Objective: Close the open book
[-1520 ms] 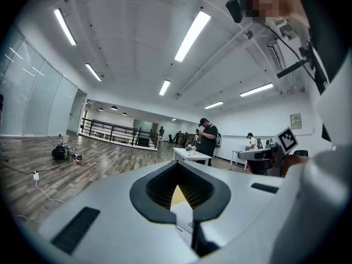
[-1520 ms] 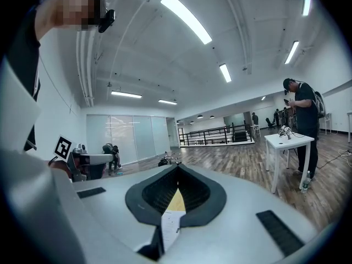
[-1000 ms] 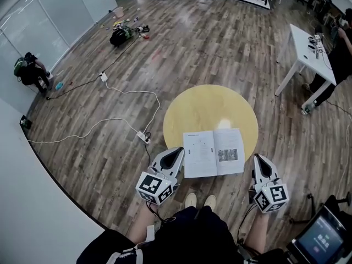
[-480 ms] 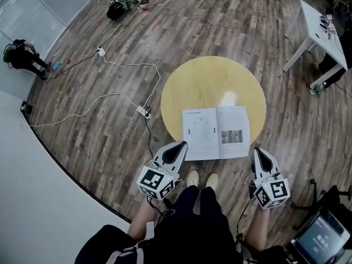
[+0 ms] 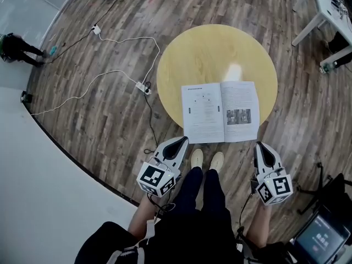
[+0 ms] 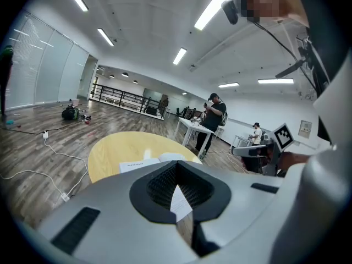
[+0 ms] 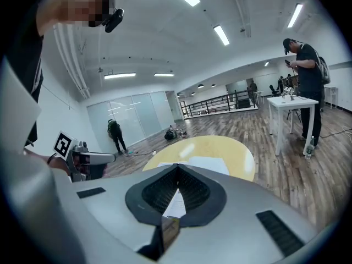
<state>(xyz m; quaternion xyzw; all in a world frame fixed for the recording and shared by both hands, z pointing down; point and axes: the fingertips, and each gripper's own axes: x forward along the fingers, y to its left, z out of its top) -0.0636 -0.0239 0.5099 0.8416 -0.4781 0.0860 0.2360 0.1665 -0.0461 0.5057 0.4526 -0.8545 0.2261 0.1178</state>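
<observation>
Two closed, empty tools: left gripper (image 5: 181, 141), right gripper (image 5: 259, 146). Book (image 5: 220, 112) open just ahead; approach step, I judge; next, fold one half over.

The open book (image 5: 220, 112) is laid at the near edge of the round table (image 5: 214, 48). The left gripper (image 5: 183, 141) and right gripper (image 5: 259, 146) are positioned before its near corners, without contact.

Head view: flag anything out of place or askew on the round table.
The open book lies right at the yellow table's near rim, with both near corners hanging past the edge over the floor. Nothing else on the table stands out.
</observation>
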